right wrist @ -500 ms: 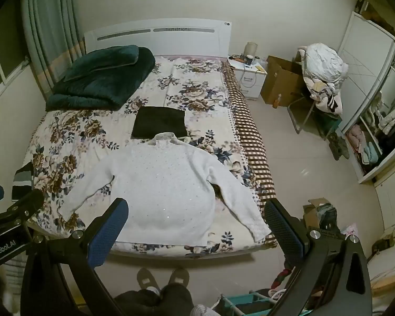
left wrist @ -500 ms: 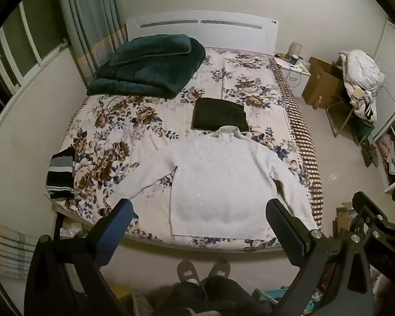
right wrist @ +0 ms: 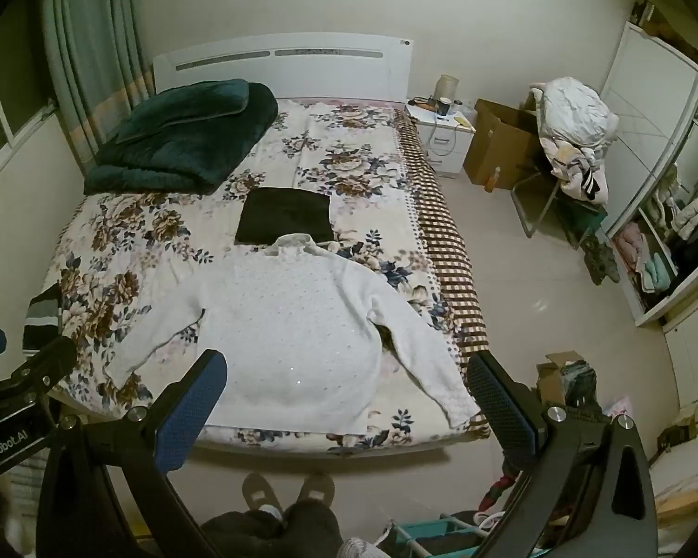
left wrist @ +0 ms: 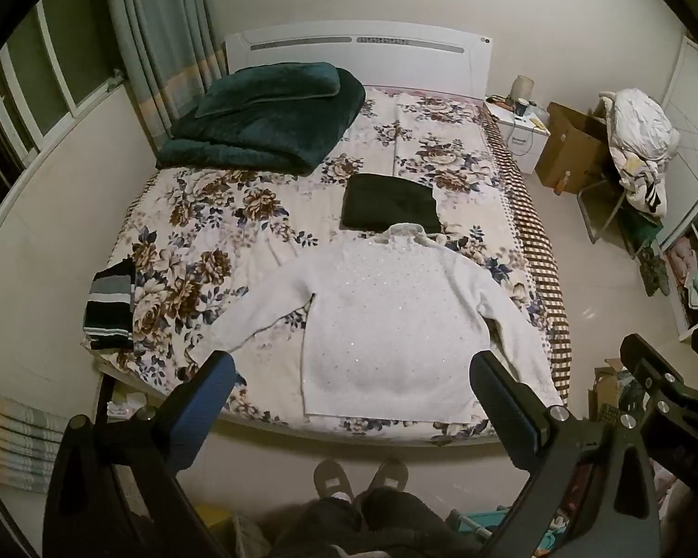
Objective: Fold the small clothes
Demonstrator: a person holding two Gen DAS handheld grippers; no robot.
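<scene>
A white sweater (left wrist: 386, 321) lies flat on the floral bed (left wrist: 200, 251), sleeves spread, hem toward me; it also shows in the right wrist view (right wrist: 293, 325). A folded dark garment (left wrist: 388, 207) lies just beyond its collar, also in the right wrist view (right wrist: 284, 216). My left gripper (left wrist: 351, 383) is open and empty, held above the bed's near edge over the hem. My right gripper (right wrist: 344, 383) is open and empty, above the hem and right sleeve (right wrist: 423, 362).
A folded dark green blanket (left wrist: 265, 116) lies at the bed's far left. A striped garment (left wrist: 109, 302) hangs off the left edge. A nightstand (left wrist: 519, 132), a cardboard box (left wrist: 570, 153), a clothes-laden chair (left wrist: 637, 139) and shelves (right wrist: 661, 232) stand right. My slippered feet (left wrist: 360, 479) stand at the bed's foot.
</scene>
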